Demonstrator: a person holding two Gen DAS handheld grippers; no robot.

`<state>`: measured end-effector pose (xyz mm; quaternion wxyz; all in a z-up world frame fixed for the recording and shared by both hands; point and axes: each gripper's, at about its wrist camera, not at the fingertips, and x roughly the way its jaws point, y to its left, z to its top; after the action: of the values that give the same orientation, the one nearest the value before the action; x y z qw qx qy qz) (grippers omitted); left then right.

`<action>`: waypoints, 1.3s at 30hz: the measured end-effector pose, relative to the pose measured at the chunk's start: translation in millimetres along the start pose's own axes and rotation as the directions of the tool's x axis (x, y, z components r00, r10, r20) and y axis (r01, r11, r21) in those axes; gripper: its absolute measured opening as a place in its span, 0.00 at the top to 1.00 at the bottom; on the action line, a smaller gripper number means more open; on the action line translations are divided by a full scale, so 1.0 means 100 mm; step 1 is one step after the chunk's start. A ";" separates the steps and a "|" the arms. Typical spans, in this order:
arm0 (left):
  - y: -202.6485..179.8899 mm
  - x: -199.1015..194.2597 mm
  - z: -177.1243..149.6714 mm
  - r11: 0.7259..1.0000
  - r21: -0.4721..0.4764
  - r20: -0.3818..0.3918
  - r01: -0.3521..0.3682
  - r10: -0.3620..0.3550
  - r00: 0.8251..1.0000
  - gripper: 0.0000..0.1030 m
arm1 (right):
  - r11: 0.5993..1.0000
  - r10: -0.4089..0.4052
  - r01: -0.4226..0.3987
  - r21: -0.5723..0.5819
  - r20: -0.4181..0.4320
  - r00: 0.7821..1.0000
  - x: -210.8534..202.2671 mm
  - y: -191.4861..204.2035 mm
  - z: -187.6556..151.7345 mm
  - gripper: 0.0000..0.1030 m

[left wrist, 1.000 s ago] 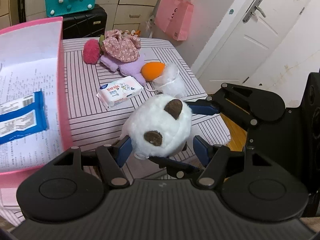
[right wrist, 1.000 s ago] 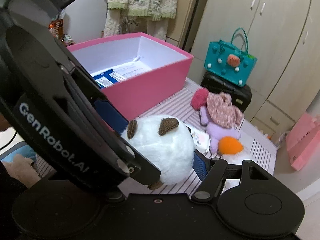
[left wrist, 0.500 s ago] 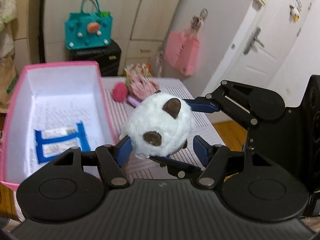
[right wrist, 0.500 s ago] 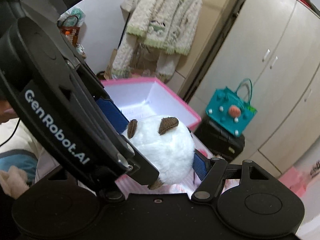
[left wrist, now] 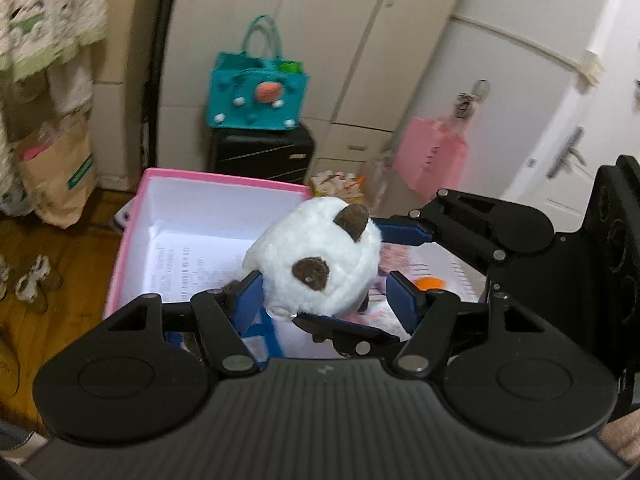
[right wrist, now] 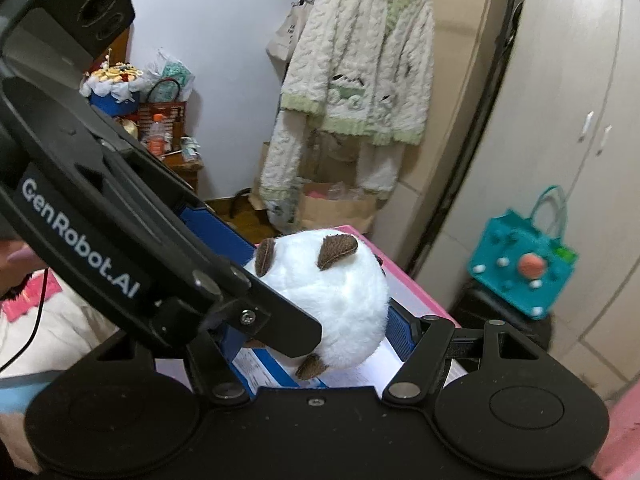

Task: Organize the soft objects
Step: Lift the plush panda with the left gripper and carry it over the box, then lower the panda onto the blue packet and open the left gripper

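Two grippers meet on one white plush ball: I see my left gripper spread wide, only its left blue pad at the fur, while my right gripper is closed onto the toy from both sides. The ball hangs above the open pink box. My left gripper's body hides the right one's left finger, and the box floor beneath is mostly covered.
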<state>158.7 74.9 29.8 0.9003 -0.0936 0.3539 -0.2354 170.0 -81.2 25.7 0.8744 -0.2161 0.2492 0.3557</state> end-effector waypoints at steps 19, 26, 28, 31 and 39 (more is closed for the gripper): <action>0.86 1.16 0.14 0.971 -0.191 -0.268 -0.144 0.090 0.959 0.38 | 0.980 0.192 -0.199 -0.007 -0.229 0.954 1.25 -0.29 -0.12 0.26; 1.00 1.30 0.09 0.959 -0.226 -0.291 -0.170 0.100 0.951 0.38 | 0.976 0.202 -0.218 -0.021 -0.301 0.932 1.35 -0.27 -0.13 0.27; 1.01 1.33 0.07 0.958 -0.230 -0.298 -0.169 0.096 0.950 0.39 | 0.975 0.205 -0.223 -0.020 -0.318 0.926 1.38 -0.26 -0.14 0.27; 1.00 1.34 0.05 0.958 -0.221 -0.295 -0.180 0.111 0.949 0.39 | 0.977 0.194 -0.211 -0.018 -0.323 0.926 1.39 -0.25 -0.14 0.28; 0.67 1.00 0.01 0.972 -0.050 -0.162 -0.229 0.219 0.962 0.35 | 0.986 0.163 -0.166 0.012 -0.274 0.948 1.03 -0.29 -0.18 0.28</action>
<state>247.2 84.9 -51.1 0.8870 -0.0652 0.4394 -0.1263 250.8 -57.2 -43.2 0.7976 -0.2464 0.3828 0.3956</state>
